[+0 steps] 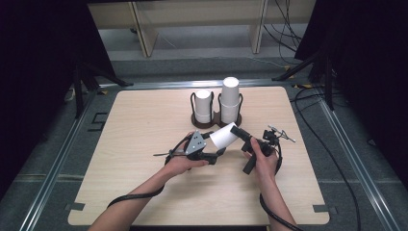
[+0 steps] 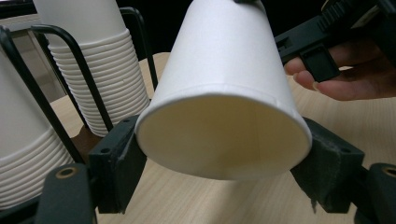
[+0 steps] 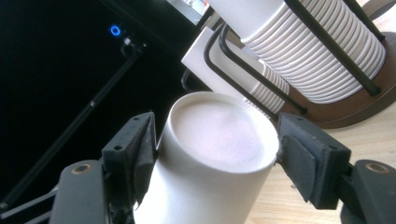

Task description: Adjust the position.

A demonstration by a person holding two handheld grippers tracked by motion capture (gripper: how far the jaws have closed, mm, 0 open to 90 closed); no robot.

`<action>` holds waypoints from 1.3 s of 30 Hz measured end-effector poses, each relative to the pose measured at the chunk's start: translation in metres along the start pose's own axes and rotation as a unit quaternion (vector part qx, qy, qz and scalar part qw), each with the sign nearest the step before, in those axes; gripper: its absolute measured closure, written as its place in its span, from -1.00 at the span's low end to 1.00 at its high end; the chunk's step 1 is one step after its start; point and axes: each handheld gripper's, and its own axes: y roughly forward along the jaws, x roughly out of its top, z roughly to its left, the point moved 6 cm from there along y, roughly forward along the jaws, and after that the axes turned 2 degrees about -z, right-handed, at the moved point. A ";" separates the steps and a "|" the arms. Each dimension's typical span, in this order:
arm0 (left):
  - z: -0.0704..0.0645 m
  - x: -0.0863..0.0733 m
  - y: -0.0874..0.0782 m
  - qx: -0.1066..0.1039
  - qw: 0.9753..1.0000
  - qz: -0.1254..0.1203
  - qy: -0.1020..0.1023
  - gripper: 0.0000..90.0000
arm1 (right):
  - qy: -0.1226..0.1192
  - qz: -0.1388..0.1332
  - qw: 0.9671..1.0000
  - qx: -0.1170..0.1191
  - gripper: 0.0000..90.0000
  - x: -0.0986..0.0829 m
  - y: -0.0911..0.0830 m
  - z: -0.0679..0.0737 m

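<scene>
A white paper cup hangs tilted above the middle of the table, held between both grippers. My left gripper grips it at the open rim. In the left gripper view the mouth of the cup faces me with a pad pressed against each side of my left gripper. My right gripper grips the base end. In the right gripper view the flat bottom of the cup sits between the two pads of my right gripper, both touching it.
Behind the cup, a dark wire holder carries two stacks of white cups, a shorter one and a taller one. The stacks stand close in the left gripper view and the right gripper view. Bare tabletop lies around.
</scene>
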 end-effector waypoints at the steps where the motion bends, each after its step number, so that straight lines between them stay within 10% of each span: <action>1: 0.000 0.000 -0.001 0.000 1.000 0.005 -0.001 -0.48 | 0.000 0.000 1.000 0.000 -0.34 0.000 0.000 0.000; 4: 0.001 0.001 -0.002 -0.002 1.000 0.004 -0.003 -0.46 | -0.044 -0.002 0.999 -0.001 -0.36 0.001 0.001 -0.002; 9: 0.001 0.002 -0.003 -0.006 1.000 0.004 -0.009 -0.44 | -0.031 -0.007 0.999 0.005 -0.37 0.003 -0.002 0.003; 17: 0.004 0.000 -0.006 -0.011 1.000 0.019 -0.002 -0.44 | -0.112 -0.008 0.993 -0.024 -0.37 0.009 -0.012 0.003; 24: 0.013 -0.001 -0.015 -0.023 0.999 0.045 0.010 -0.44 | -0.217 0.014 0.975 -0.042 -0.34 0.007 -0.025 0.004; 26: 0.016 0.000 -0.018 -0.027 0.998 0.053 0.019 -0.44 | -0.262 0.022 0.963 -0.057 -0.33 0.007 -0.028 0.001; 27: 0.016 0.000 -0.018 -0.027 0.998 0.053 0.019 -0.44 | -0.256 0.027 0.965 -0.053 -0.33 0.005 -0.029 0.002; 28: 0.017 0.001 -0.021 -0.027 0.998 0.059 0.020 -0.44 | -0.278 0.030 0.958 -0.061 -0.33 0.007 -0.031 0.000; 29: 0.017 0.001 -0.021 -0.027 0.998 0.059 0.020 -0.44 | -0.264 0.028 0.962 -0.060 -0.32 0.005 -0.030 0.001; 30: 0.020 0.001 -0.024 -0.028 0.997 0.064 0.024 -0.44 | -0.285 0.030 0.956 -0.063 -0.32 0.007 -0.031 -0.001; 33: 0.022 0.001 -0.026 -0.027 0.997 0.065 0.022 -0.44 | -0.292 0.038 0.953 -0.069 -0.32 0.007 -0.032 -0.003; 34: 0.024 0.001 -0.028 -0.031 0.997 0.066 0.024 -0.44 | -0.310 0.033 0.947 -0.081 -0.32 0.008 -0.033 -0.006; 38: 0.025 0.002 -0.032 -0.036 0.996 0.073 0.030 -0.44 | -0.326 0.040 0.940 -0.095 -0.32 0.009 -0.035 -0.010; 39: 0.025 0.003 -0.035 -0.048 0.996 0.075 0.031 -0.44 | -0.313 0.045 0.944 -0.097 -0.32 0.007 -0.036 -0.010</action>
